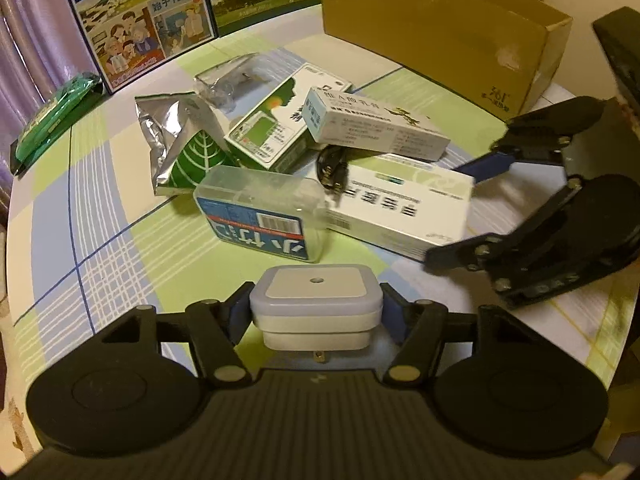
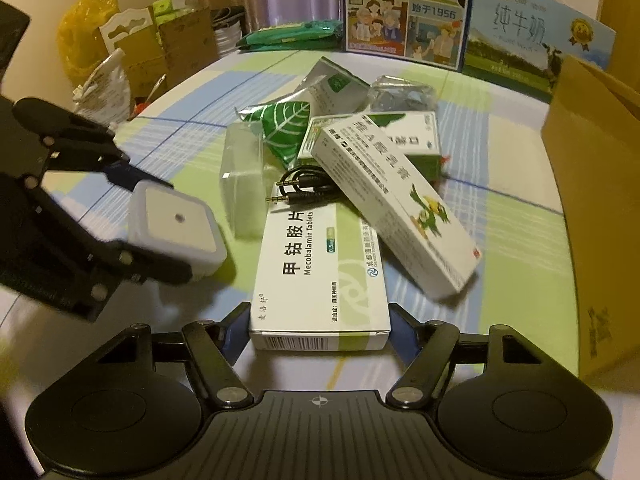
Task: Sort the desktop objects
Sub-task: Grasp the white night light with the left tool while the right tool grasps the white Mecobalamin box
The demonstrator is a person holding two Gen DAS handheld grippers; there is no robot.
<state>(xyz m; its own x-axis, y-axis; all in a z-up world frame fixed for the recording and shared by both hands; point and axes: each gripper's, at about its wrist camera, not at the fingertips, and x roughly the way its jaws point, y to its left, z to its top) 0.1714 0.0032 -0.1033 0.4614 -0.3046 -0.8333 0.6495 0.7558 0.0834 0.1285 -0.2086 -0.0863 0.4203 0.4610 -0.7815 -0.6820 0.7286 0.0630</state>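
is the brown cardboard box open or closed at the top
Open. In the left wrist view the brown cardboard box has no lid across its top and its inner wall shows. Whether anything lies inside cannot be told.

I see a tablecloth (image 1: 120, 208) checked in pale green, blue and white. The night light (image 1: 316, 304) is white, the foil pouch (image 1: 188, 148) silver with a green leaf, the cardboard box (image 1: 440, 32) tan.

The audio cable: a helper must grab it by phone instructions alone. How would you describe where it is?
Start at the pile of medicine boxes on the checked tablecloth. The audio cable lies coiled on the far end of the Mecobalamin Tablets box, partly under the long box with a green bird. It is the only thin black thing there, with two gold plugs.
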